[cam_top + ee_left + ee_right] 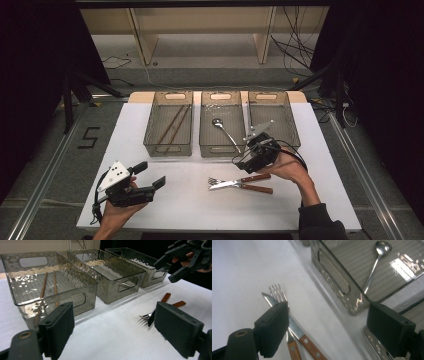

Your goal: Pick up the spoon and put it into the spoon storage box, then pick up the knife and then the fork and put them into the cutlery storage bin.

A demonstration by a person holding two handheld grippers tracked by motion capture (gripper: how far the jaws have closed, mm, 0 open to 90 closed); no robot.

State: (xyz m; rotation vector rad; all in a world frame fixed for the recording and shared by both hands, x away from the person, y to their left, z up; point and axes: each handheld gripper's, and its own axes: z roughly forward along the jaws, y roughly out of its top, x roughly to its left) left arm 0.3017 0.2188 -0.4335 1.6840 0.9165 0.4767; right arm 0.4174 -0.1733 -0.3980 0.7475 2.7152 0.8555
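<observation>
A fork (214,180) and a wooden-handled knife (225,185) lie crossed on the white table (180,200), in front of three clear bins. My right gripper (246,161) hovers open just above their handles, close to the middle bin (220,150). In the right gripper view its jaws stand wide apart over the fork (277,293) and knife (295,328). My left gripper (151,174) is open and empty at the front left, aimed at the fork (145,316); the right gripper (172,267) shows beyond it.
The left bin (167,150) holds two brown chopsticks (172,125). A metal spoon (225,131) lies in the middle bin. The right bin (292,127) stands behind the right hand. Bare tabletop stretches between the grippers.
</observation>
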